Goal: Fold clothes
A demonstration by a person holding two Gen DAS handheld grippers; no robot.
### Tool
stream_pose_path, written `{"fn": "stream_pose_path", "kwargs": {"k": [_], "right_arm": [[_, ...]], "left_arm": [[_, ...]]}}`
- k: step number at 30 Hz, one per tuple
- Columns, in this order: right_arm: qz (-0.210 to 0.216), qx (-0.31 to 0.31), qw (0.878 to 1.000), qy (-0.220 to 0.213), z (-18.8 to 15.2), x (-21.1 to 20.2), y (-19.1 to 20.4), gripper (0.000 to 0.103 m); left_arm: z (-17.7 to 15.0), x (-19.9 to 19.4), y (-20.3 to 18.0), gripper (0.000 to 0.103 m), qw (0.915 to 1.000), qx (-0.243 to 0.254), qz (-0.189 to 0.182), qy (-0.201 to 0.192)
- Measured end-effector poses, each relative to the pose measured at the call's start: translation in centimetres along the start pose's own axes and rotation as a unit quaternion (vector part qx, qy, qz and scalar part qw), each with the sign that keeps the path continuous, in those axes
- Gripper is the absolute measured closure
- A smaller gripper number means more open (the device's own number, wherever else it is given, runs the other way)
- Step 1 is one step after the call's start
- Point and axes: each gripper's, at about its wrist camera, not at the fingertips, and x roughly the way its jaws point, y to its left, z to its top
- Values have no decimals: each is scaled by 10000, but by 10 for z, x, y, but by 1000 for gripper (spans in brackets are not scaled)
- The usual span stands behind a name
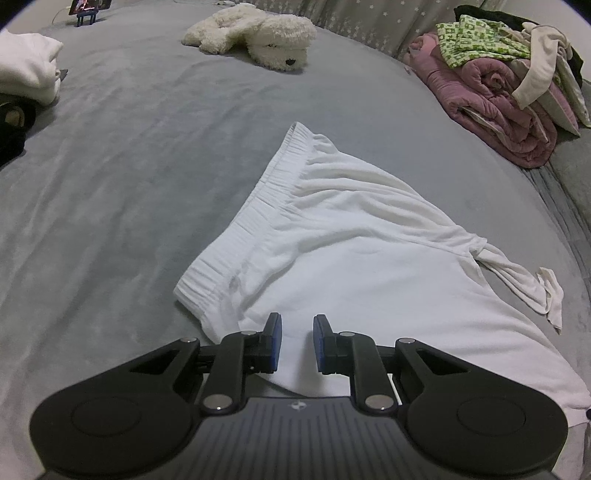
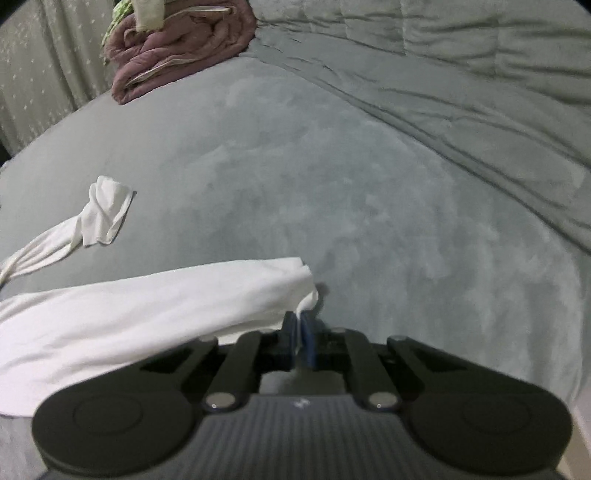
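White trousers [image 1: 332, 236] lay spread on a grey bed [image 1: 129, 184], waistband to the left. The left gripper [image 1: 297, 341] hovered over them, fingers apart and empty. Further right, the right gripper [image 2: 298, 338] had its fingers closed on what appeared, through blur, to be a trouser-leg hem [image 2: 306, 295].

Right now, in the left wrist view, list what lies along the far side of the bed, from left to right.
Folded white garment → fluffy cream plush dog → green-patterned cloth atop the folded mauve quilt.
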Motion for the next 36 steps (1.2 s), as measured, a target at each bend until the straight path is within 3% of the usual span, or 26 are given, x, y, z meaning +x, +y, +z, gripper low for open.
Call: {"fn": "stream_pose_path", "kwargs": {"k": [3,6,10,16,23,25,27,29,32,36], "right_arm": [[-195,-21,9995,-240,-7,-20,0,97],[-389,-138,9991,87,-19,-19,-5,97],[-236,-229,9993,192,-26,-24,-8,97],[-487,-609,9970,13,-25,-24,5,97],[-543,-567,9969,33,-21,-20,8,96],[-727,-702,9949,42,-22,-19,10,91],[-993,-863,9911,-221,-22,-25,14,74],[-833,-777,9919,-566,-18,-34,16,69],[-161,-590,9946,-840,-10,-44,26,66],[304,-1324,9878,-762,-5,-36,76,60]], "left_arm": [[0,1,1,86,9999,87,33,47],[0,3,5,86,9998,153,46,134],[1,1,11,86,9998,94,-2,181],[2,-1,13,86,9998,52,-36,183],[4,-2,18,86,9998,-47,-68,174],[5,-4,18,86,9998,-75,-91,140],[6,-5,18,86,9998,-103,-114,106],[8,-7,17,86,9998,-123,-157,58],[11,-9,11,84,9997,-71,-202,-88],[18,-3,1,80,9996,20,-194,-211]]}}
